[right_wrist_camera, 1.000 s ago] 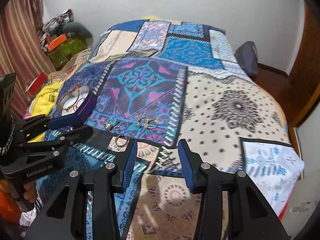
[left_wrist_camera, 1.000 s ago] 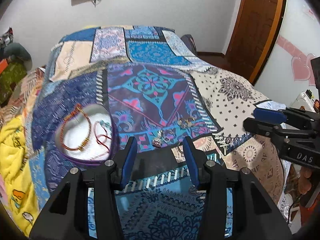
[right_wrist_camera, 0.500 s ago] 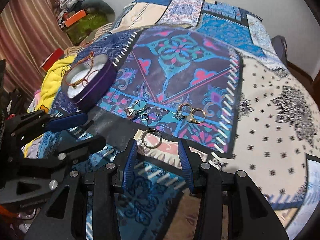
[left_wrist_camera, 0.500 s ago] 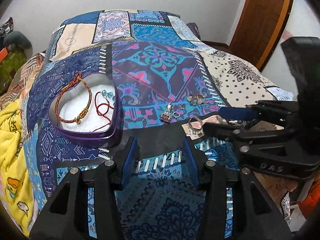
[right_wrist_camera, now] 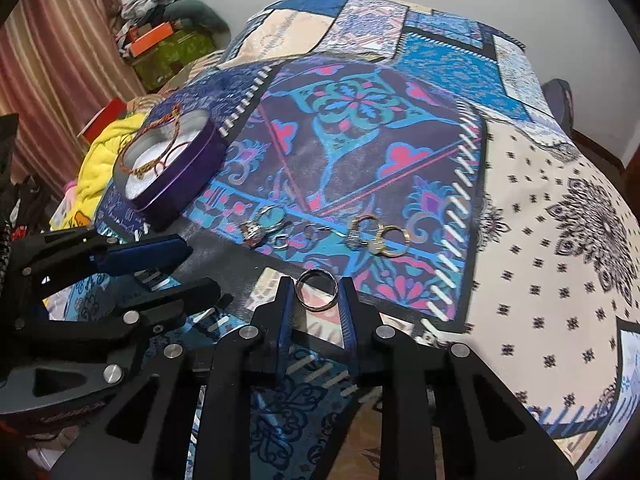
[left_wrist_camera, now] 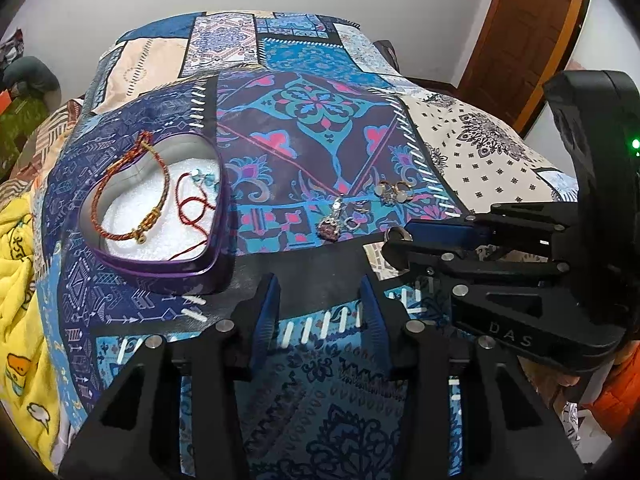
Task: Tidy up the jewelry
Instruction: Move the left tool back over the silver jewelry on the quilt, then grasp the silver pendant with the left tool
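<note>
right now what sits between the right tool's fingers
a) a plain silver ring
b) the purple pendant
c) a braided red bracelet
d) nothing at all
a: in the right wrist view the right tool has its two blue fingers on either side of a plain silver ring, while the braided bracelet lies in the purple heart-shaped tin.

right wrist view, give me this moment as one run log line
right gripper: fingers around silver ring on bedspread | left gripper: open, idle | purple tin: two bracelets
</note>
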`<action>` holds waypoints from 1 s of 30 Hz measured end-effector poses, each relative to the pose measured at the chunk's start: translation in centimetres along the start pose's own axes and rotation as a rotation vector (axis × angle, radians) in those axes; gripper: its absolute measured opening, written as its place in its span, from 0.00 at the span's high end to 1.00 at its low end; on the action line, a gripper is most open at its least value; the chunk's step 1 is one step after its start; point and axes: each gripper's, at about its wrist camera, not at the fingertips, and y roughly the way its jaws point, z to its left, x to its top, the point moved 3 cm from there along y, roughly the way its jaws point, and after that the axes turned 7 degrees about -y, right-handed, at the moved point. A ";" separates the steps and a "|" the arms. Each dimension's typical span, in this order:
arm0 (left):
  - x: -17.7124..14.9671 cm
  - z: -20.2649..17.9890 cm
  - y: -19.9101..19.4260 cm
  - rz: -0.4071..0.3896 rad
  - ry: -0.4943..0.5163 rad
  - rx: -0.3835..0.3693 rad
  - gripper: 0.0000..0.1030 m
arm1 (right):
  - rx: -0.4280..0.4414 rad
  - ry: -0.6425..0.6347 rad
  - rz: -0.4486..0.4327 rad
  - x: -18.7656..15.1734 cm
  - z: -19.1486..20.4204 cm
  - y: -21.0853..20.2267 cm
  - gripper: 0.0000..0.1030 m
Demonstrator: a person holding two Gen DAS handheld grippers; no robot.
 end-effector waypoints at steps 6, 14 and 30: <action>0.9 -0.2 1.0 0.006 -0.008 -0.019 0.68 | -0.021 0.048 -0.030 -0.3 -1.6 -1.4 0.81; 2.4 -0.9 2.6 0.005 -0.008 -0.004 0.74 | -0.028 0.053 -0.035 -0.6 -2.2 -2.1 0.81; 3.2 -0.8 2.3 -0.033 -0.012 0.013 0.85 | -0.038 0.084 -0.069 0.0 -2.3 -3.7 0.81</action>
